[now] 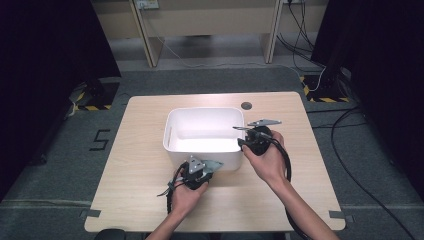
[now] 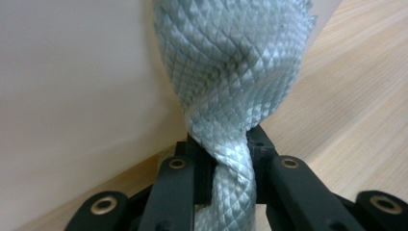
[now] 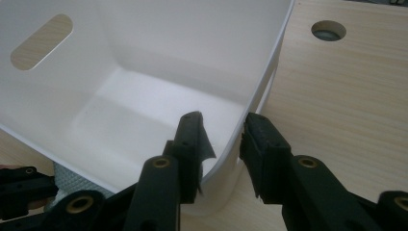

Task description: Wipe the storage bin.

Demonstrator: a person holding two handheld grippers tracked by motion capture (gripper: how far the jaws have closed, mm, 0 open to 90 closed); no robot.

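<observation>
Pinching a grey cloth (image 2: pixel 231 82) shut in my left gripper (image 1: pixel 199 172) at the white bin's (image 1: pixel 172 140) 6 o'clock wall, I straddle its 3 o'clock rim with my right gripper (image 1: pixel 244 136), apparently unclamped. Cloth's outside; dropping it in remains.

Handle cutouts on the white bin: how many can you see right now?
1: an oval slot in the white bin wall opposite the right gripper. That gripper straddles the near wall, which may have a hidden one.
</observation>
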